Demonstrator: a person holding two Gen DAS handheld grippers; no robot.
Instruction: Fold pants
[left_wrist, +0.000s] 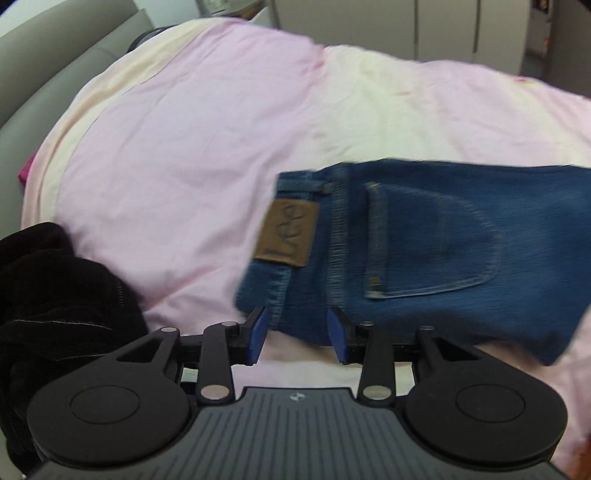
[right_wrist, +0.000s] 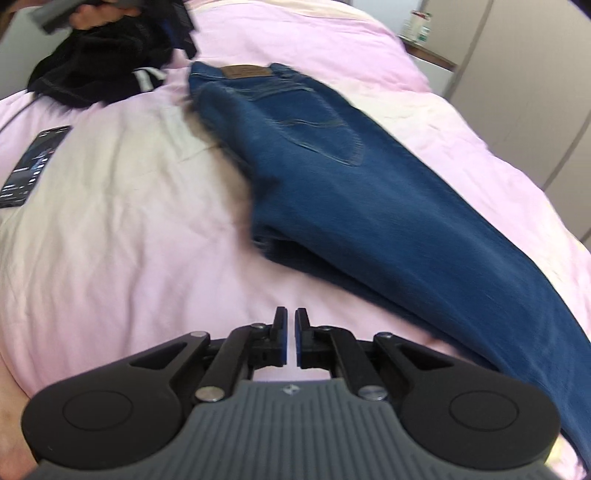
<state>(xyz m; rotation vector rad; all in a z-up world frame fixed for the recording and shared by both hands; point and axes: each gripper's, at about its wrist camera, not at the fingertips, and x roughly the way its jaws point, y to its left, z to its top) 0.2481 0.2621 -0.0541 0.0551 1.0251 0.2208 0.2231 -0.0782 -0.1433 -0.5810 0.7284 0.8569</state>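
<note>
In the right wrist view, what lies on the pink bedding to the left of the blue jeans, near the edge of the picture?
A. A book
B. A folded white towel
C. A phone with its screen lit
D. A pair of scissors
C: a phone with a lit screen lies flat on the pink bedding, left of the blue jeans.

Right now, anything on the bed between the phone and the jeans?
No. In the right wrist view only bare pink and cream bedcover lies between the phone and the jeans. The black garment sits further back, beside the waistband.
</note>
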